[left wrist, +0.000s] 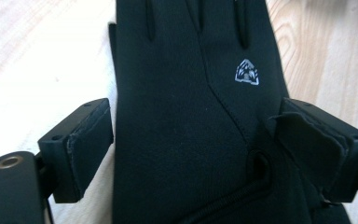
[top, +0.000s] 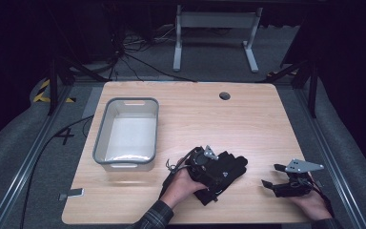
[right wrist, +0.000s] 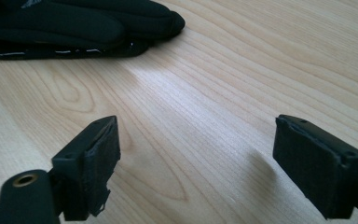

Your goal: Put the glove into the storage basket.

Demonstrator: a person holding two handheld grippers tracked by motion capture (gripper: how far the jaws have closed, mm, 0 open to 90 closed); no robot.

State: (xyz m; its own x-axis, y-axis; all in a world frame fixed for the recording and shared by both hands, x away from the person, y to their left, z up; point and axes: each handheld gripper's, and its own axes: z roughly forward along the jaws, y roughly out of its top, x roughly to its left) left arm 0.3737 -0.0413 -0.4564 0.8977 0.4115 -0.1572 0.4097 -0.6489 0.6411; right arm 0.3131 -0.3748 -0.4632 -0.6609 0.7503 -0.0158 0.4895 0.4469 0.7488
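Left claw (left wrist: 186,149) astride black glove (left wrist: 182,116).

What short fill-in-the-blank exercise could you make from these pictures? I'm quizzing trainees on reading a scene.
1. The left gripper has its jaws open on either side of a black ____.
2. The grey bin on the table holds ____.
3. The right gripper hovers open over bare ____.
4. The logo on the glove is ____.

Missing words: glove; nothing; wood; white

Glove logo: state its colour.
White, a small emblem on the black glove; clearest in the left gripper view.
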